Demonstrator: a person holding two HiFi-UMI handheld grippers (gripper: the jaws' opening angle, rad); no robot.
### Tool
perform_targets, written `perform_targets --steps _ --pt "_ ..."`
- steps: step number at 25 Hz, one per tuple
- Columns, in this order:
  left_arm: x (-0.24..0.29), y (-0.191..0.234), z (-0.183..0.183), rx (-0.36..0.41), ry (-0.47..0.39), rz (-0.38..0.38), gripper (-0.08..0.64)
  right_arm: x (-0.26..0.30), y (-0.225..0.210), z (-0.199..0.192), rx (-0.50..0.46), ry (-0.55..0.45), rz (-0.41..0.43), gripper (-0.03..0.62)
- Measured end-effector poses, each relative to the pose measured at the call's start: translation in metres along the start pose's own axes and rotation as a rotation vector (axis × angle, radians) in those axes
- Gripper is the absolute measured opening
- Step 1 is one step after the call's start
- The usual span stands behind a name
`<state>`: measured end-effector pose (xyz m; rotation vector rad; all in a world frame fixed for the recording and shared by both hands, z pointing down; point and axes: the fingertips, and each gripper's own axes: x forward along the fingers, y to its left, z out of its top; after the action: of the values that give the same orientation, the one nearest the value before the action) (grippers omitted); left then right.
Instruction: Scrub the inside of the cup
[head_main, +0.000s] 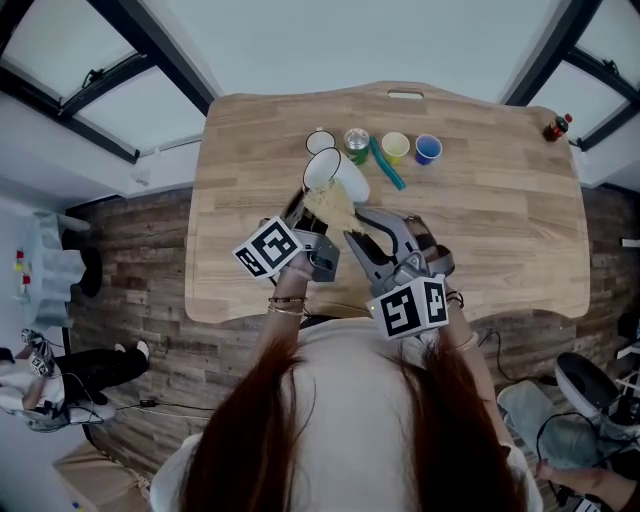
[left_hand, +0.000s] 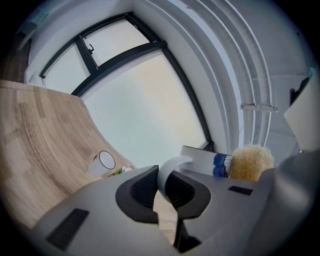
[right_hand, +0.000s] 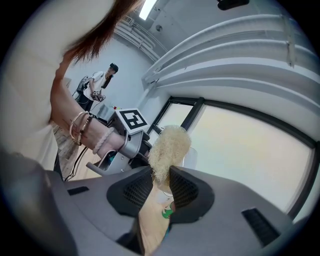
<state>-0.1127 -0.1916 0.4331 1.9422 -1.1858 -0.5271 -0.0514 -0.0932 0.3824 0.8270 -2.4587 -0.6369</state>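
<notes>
In the head view a white cup hangs tilted above the wooden table, its mouth turned up and to the left. My left gripper is shut on the cup's handle, which shows pinched between the jaws in the left gripper view. My right gripper is shut on a pale yellow loofah sponge. The sponge sits right against the cup's body; whether its tip is inside the mouth I cannot tell.
Along the table's far side stand a small white cup, a green cup, a yellow cup and a blue cup, with a teal stick lying beside them. A red bottle stands at the far right corner.
</notes>
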Motion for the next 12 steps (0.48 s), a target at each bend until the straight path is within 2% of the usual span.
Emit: perform_targets --steps 12 --pt "-0.001 -0.008 0.005 0.021 -0.019 -0.082 0.029 -0.009 -0.014 0.005 0.167 -0.083 0.042 0.112"
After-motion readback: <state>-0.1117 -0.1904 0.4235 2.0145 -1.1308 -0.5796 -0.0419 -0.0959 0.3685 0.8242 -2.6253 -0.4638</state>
